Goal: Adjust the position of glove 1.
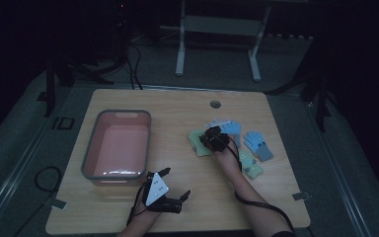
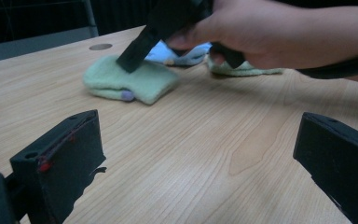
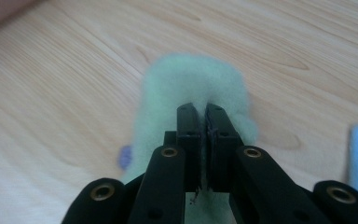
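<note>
The right tool [image 3: 204,140] is pressed together on the green glove [image 3: 196,88], nipping its fuzz. The left tool [image 1: 170,183], spread wide, waits beside the pink tub [image 1: 118,148].

A pink tub [image 1: 117,148] sits on the bench's [image 1: 177,207] left half. Right of the tub lie blue gloves [image 1: 258,144] and light-green gloves [image 1: 251,167], near one another.
</note>
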The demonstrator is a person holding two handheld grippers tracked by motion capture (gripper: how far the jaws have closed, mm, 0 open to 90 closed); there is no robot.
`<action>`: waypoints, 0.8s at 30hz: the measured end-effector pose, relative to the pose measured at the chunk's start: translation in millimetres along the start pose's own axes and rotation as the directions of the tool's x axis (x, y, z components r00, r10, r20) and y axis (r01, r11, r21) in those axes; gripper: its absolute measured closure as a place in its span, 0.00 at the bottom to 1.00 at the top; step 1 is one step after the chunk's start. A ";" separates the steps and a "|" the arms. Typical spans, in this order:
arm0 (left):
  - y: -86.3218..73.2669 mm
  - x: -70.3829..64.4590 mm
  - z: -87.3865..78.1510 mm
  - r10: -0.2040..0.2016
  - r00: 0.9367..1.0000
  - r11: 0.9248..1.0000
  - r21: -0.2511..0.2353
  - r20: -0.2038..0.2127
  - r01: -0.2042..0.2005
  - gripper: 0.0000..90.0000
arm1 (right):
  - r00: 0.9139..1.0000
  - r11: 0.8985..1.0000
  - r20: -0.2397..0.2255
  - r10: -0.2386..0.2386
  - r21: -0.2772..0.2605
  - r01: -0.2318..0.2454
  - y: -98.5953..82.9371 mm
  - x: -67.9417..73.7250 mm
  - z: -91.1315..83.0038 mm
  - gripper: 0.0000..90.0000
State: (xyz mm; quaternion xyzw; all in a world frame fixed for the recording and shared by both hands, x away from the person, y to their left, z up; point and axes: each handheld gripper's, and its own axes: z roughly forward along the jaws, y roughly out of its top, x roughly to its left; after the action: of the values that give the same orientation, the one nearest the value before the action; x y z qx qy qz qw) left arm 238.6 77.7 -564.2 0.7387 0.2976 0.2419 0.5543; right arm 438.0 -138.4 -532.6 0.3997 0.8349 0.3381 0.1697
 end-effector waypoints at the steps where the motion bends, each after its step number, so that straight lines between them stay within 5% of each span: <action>1: 0.0 0.0 0.0 0.000 1.000 1.000 0.000 0.000 0.000 0.02 | 1.000 1.000 0.000 0.000 0.000 0.000 0.0 0.0 0.0 0.96; 8: 0.0 -0.2 -0.2 0.005 1.000 1.000 0.000 -0.001 -0.005 0.02 | 0.988 0.988 0.044 0.145 -0.055 -0.143 -6.7 15.6 -50.7 0.96; 16: 0.1 -0.1 0.2 0.003 1.000 1.000 0.003 -0.002 -0.003 0.02 | 0.971 0.970 0.069 0.230 -0.099 -0.223 -29.5 31.4 -96.1 0.96; 24: 0.2 -0.7 0.2 0.009 1.000 1.000 0.005 -0.001 -0.009 0.02 | 0.963 0.961 0.069 0.260 -0.119 -0.251 -58.0 44.8 -116.9 0.96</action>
State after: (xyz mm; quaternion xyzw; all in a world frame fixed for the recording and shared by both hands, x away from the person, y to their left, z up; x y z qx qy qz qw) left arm 238.3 77.0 -564.0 0.7415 0.2951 0.2442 0.5509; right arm 313.4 -179.7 -490.4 0.5080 0.7487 0.3854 0.1811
